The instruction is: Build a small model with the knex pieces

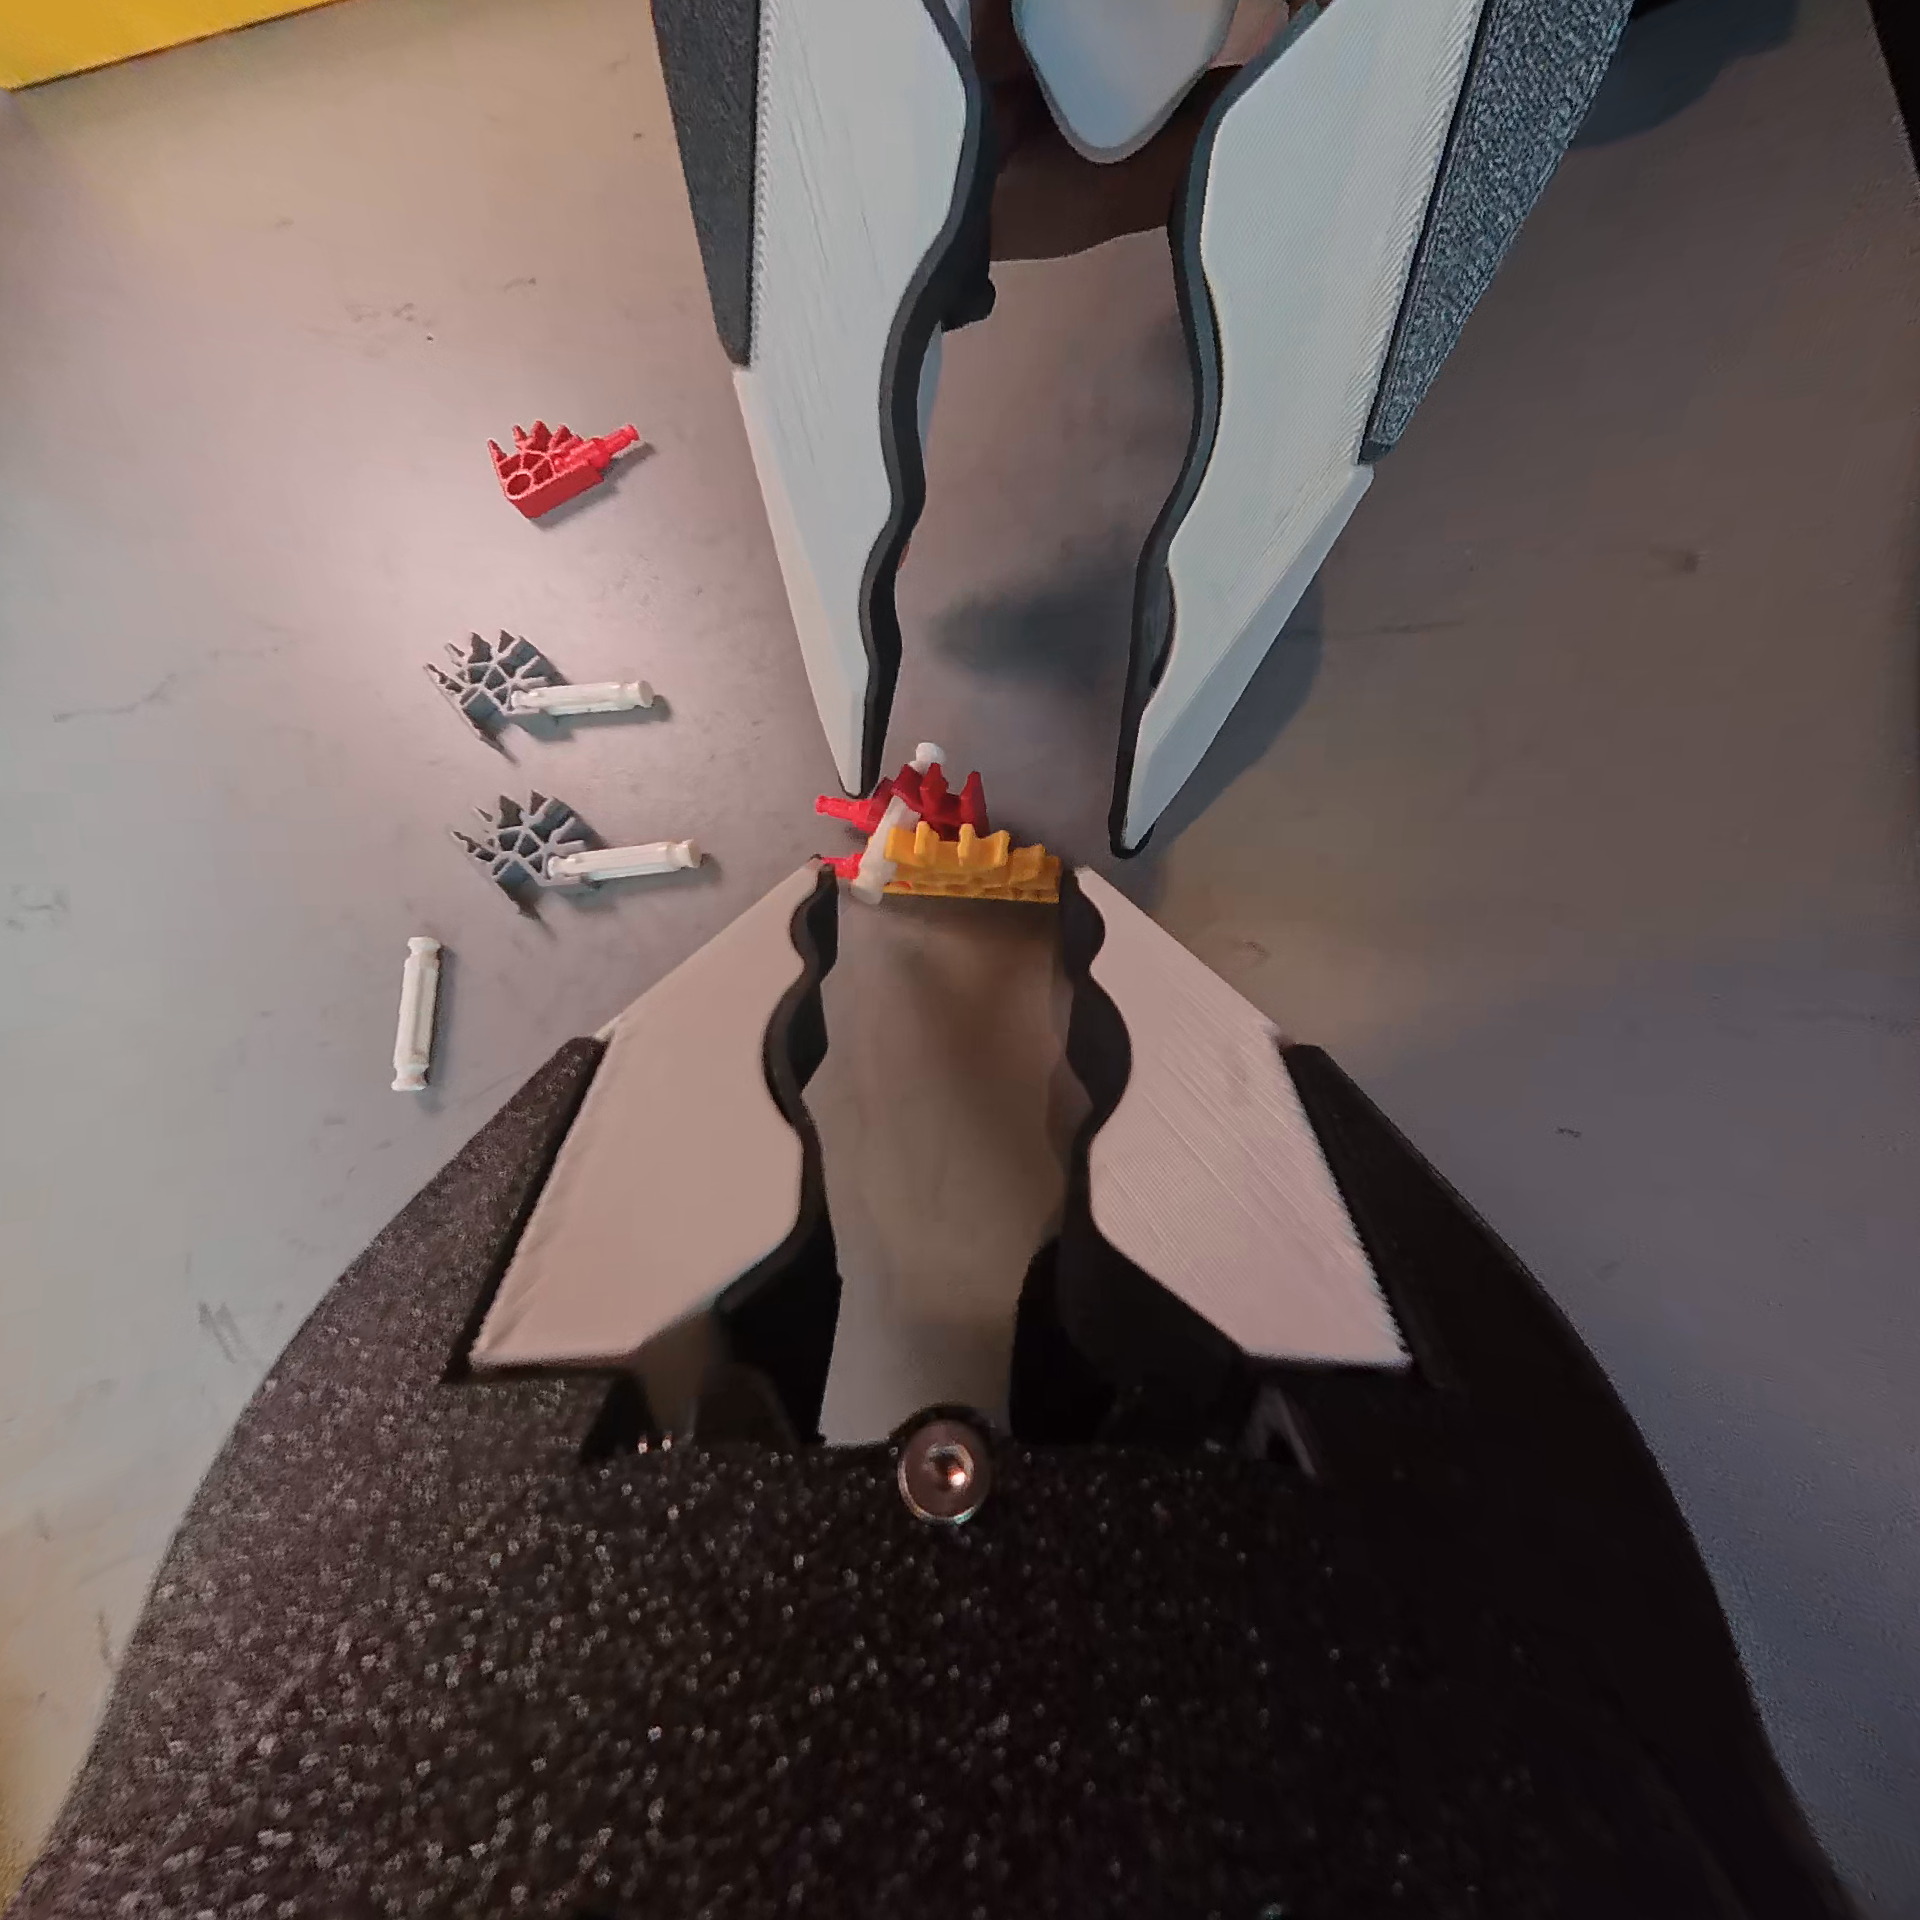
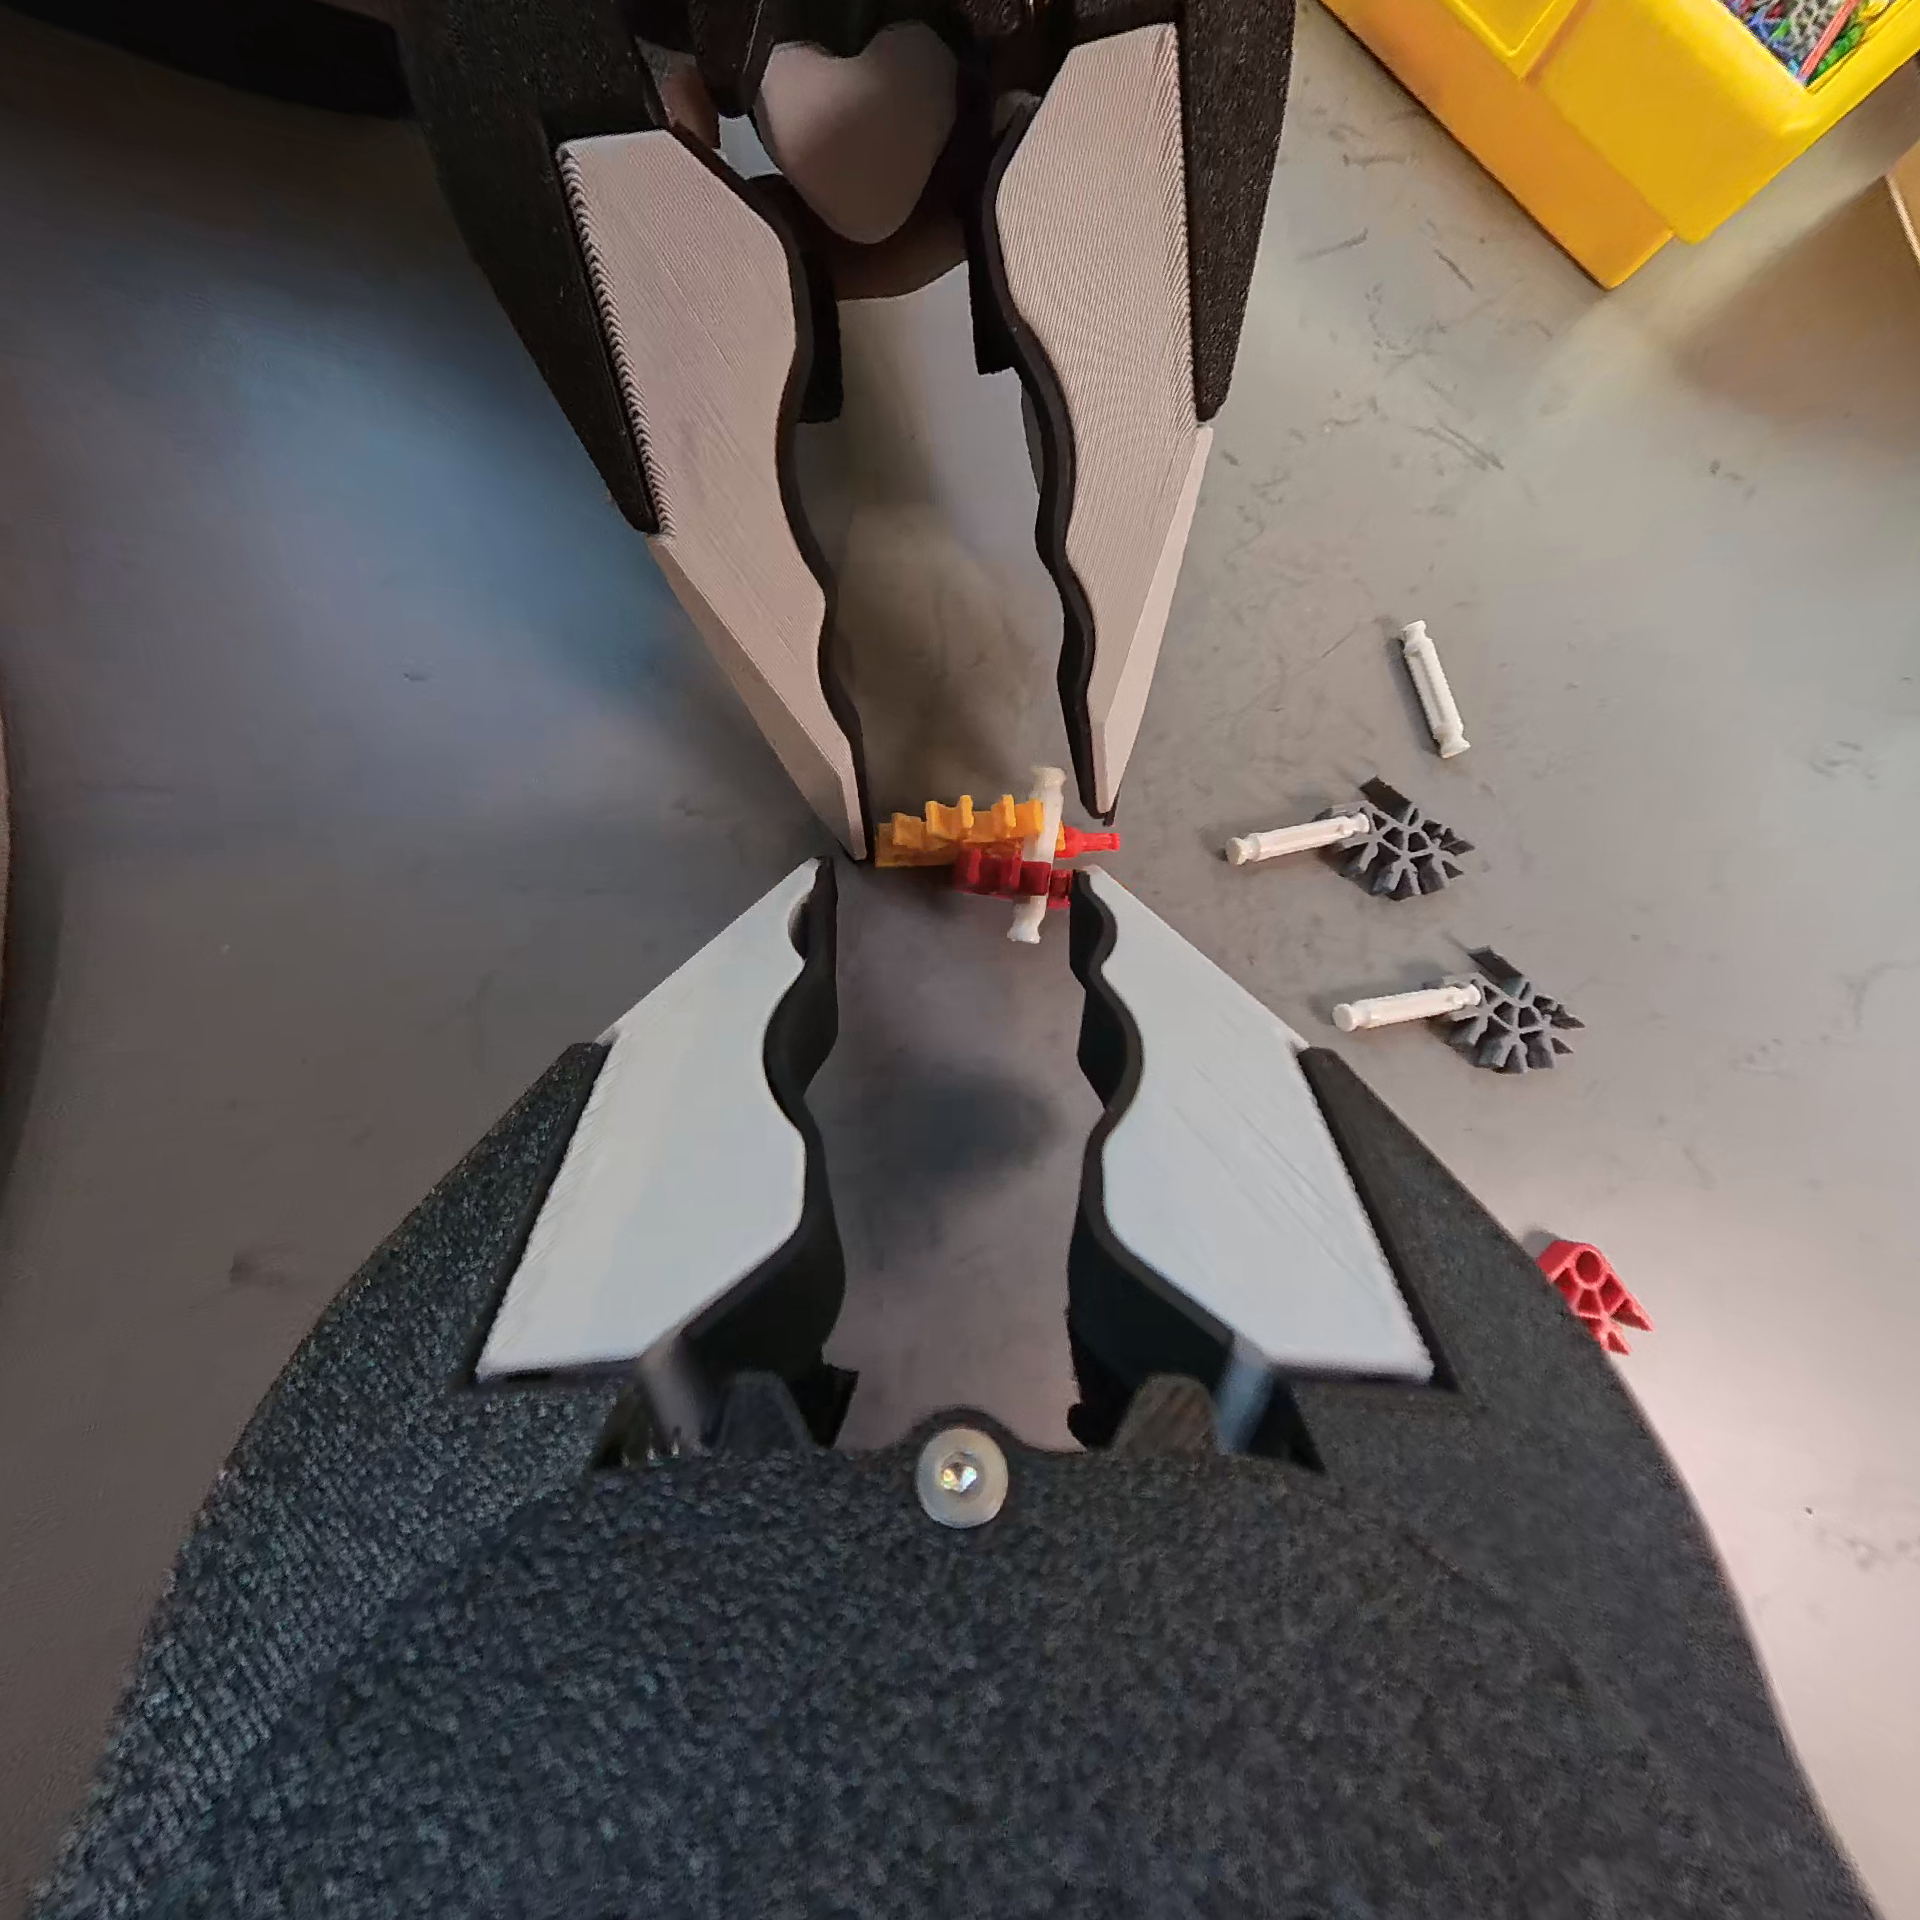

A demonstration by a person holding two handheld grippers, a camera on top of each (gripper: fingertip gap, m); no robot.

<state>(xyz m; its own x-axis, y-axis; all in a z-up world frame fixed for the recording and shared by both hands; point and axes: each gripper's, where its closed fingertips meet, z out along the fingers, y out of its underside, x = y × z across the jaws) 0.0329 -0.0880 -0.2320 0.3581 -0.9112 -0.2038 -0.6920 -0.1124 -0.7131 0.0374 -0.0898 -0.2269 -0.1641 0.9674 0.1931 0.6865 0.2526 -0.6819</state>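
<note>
A small cluster of toy construction pieces sits on the grey desk (image 1: 1558, 727) between the two tools: a yellow connector (image 1: 977, 868) lying flat, a red connector (image 1: 935, 795) on its far side, and a short white rod (image 1: 899, 821) slanting across both. From the other side the same trio shows as yellow connector (image 2: 951, 826), red connector (image 2: 1013, 878) and white rod (image 2: 1039, 852).

The left hand-held gripper (image 1: 948, 878) has its tips at either end of the yellow piece. The yellow piece fills the gap at the tips, so it looks pinched there, probably to steady the cluster, though I cannot be sure the pads actually press on it. The right hand-held gripper (image 2: 951, 878) faces it tip to tip, its jaws spread about as wide, with the red piece and the rod's end just inside one tip. Whether it grips them or only brackets them I cannot tell.

Off to one side, well apart from the cluster, spare parts lie in a loose row, as if set out ready: a red connector with a stub (image 1: 556, 473), two grey connectors each with a white rod plugged in (image 1: 535, 686) (image 1: 577, 847), and a loose white rod (image 1: 416, 1013). A yellow bin (image 2: 1621, 125) of mixed parts stands at the desk's far corner.
</note>
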